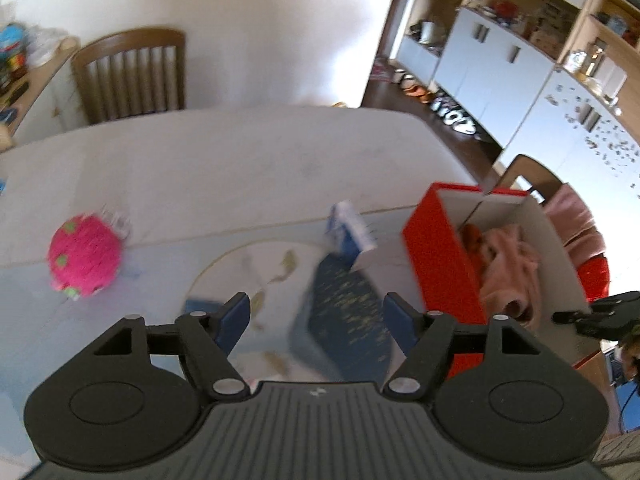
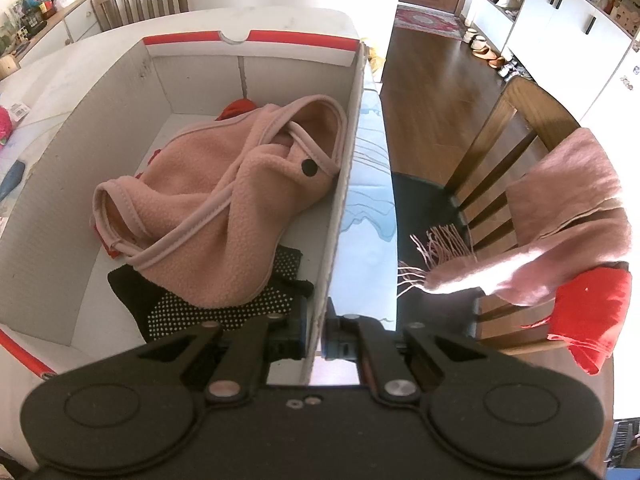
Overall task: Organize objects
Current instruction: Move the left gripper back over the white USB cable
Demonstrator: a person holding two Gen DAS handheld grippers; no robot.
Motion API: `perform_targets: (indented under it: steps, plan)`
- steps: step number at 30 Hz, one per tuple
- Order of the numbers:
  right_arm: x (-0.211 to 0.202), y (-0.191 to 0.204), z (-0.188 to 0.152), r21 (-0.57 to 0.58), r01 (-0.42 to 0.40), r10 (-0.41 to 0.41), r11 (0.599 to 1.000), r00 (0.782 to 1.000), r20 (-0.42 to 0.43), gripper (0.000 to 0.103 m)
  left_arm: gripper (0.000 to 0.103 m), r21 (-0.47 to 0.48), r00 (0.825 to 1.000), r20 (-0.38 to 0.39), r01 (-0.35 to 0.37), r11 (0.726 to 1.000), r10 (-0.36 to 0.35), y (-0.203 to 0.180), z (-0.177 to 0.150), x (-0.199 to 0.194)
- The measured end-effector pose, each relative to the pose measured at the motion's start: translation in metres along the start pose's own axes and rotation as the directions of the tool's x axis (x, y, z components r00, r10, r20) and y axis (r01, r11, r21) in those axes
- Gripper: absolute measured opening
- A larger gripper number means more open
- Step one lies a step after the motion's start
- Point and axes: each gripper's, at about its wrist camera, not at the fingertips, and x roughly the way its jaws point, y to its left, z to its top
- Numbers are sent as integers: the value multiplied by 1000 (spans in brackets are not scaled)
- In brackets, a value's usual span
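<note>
left gripper [image 1: 316, 314] spread, empty, over the pouch [image 1: 344, 320] at lower centre; right gripper [image 2: 316, 344] pinched the box [image 2: 352, 128] wall — best kept steady.

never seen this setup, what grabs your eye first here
The red box on the table, with a pink fleece garment heaped inside over a black dotted glove. The right tongs pinch its wall. Farther along the table, beyond the open left tongs, sits a bright pink fuzzy ball.

Bright room: white wall [image 1: 260, 20] at 12 o'clock, dark wood floor [image 2: 432, 92], white cabinets [image 1: 500, 72] at 2, slatted wooden chair [image 1: 132, 76].
</note>
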Motion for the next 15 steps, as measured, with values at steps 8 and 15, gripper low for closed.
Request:
perform_targets:
  steps: [8,15]
  plan:
    - [-2,2,0,0,13,-13,1000,1000,-6,6,73,-29,996,-65,-61,998,59,27,-44,13]
    - [-1,3,-1,1,21,-21,1000,1000,-14,6,73,-63,981,-159,-119,991,107,47,-89,35]
